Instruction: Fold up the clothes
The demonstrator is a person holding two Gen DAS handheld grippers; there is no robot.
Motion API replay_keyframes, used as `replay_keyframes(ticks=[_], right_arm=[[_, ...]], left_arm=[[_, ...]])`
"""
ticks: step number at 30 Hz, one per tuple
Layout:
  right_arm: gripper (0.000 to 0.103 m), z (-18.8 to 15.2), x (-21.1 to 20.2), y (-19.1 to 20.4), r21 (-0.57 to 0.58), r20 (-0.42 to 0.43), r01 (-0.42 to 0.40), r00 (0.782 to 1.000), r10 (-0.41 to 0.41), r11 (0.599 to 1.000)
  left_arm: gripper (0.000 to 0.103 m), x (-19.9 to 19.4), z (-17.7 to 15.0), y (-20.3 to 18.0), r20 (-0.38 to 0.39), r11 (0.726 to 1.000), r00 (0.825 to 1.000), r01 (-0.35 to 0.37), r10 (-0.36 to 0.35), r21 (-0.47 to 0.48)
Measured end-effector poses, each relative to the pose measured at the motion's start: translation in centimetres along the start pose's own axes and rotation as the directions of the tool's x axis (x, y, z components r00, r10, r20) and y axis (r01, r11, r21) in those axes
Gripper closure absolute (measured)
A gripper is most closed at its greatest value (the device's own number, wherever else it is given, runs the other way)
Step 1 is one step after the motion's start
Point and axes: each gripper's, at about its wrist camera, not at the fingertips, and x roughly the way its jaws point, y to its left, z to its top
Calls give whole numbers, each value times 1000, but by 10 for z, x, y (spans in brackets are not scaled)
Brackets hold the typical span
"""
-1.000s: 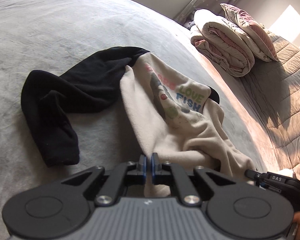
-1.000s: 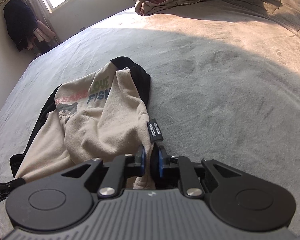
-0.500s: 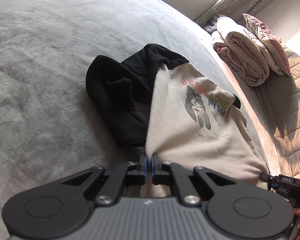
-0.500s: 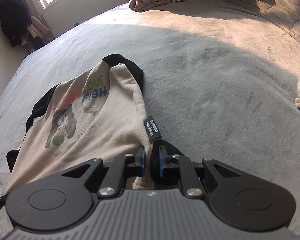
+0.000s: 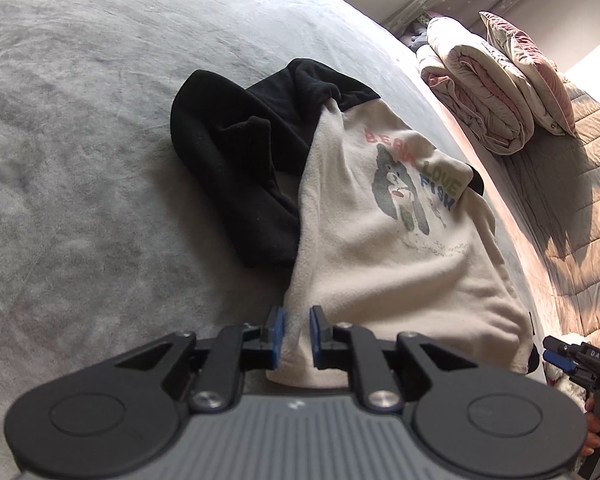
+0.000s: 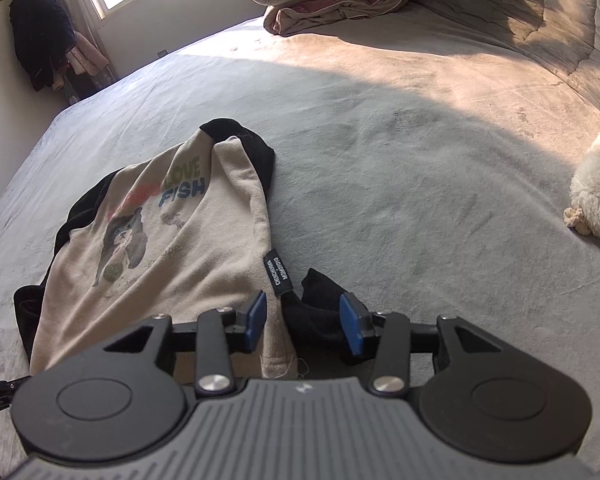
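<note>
Cream sweatshirt (image 5: 400, 248) with black sleeves and bear print lies face up on the grey bed (image 5: 80, 140). Left gripper (image 5: 296, 336) at one hem corner, jaws opening narrowly, cloth between pads but not pinched. Right gripper (image 6: 302, 322) at the other corner, jaws opening wider, hem and black cuff between them, released.

Sweatshirt (image 5: 400, 248) hem between opening left claw (image 5: 296, 338)
</note>
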Motion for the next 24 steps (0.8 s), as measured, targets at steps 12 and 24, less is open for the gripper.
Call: replay_keyframes(ticks=[12,24], right_arm=[[59,-24,42,-3,-47,-57,69,996,-72,997],[87,9,40,-18,-50,14,180,984,-180,982]], left_arm=[[81,17,6,-13,-32,998,999,-27,29,61],[81,25,10,-10,-62,999,998,-26,29,46]])
